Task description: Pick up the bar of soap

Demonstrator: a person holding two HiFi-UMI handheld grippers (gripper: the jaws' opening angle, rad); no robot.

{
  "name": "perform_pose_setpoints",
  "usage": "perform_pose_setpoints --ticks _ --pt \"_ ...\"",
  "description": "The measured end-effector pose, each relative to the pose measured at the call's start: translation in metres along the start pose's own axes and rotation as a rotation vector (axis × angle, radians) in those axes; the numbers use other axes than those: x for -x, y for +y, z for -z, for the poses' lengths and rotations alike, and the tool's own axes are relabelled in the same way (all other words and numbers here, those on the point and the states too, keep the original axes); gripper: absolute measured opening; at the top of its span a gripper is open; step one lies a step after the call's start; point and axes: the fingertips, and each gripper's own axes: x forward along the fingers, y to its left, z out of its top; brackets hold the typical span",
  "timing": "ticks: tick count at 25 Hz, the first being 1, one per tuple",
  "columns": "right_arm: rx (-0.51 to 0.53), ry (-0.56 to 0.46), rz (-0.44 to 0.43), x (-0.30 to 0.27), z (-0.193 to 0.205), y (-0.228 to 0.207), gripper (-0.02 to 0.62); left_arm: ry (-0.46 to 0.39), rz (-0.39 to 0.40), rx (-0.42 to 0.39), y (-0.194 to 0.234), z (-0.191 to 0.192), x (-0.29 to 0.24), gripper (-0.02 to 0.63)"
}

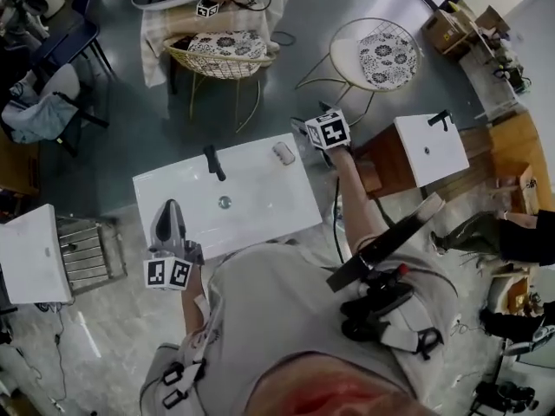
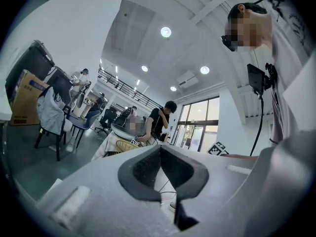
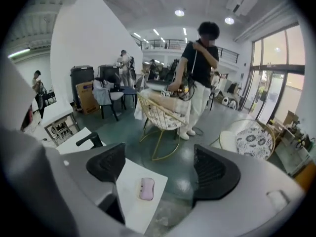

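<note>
White and glossy, the rectangular basin top (image 1: 260,189) carries a pale, round-cornered bar of soap (image 1: 284,152) at its far right corner, about one o'clock from the round metal drain (image 1: 225,202). The right gripper (image 3: 160,168) hangs above, ribbed dark pads spread, the soap framed between them untouched. Only its view shows the bar's pinkish tint. The left gripper (image 2: 160,152), pads pressed together on nothing, sees only the room.
</note>
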Motion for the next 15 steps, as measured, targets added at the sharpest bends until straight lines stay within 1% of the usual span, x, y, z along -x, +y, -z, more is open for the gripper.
perform_pose_setpoints --ticks 1,4,8,9,11,13,15 --pt "-0.013 0.046 0.001 -0.009 0.009 -0.003 0.428 0.003 -0.010 0.002 0.002 -0.001 0.003 -0.003" --pt "-0.036 0.131 -0.009 -0.035 0.029 -0.006 0.366 0.006 -0.031 0.012 0.006 -0.002 0.008 -0.003" --pt "-0.018 0.227 -0.064 -0.071 0.051 0.001 0.324 -0.001 -0.050 0.018 0.009 -0.003 0.010 -0.003" --pt "-0.013 0.251 -0.082 -0.080 0.056 0.004 0.305 -0.002 -0.055 0.018 0.009 -0.004 0.011 -0.003" --pt "-0.009 0.304 -0.117 -0.095 0.070 0.012 0.301 -0.003 -0.065 0.019 0.010 -0.005 0.013 -0.003" --pt "-0.006 0.366 -0.152 -0.109 0.088 0.020 0.324 -0.006 -0.074 0.018 0.011 -0.005 0.017 -0.003" --pt "0.003 0.422 -0.180 -0.121 0.106 0.027 0.325 -0.010 -0.088 0.017 0.012 -0.005 0.021 -0.003"
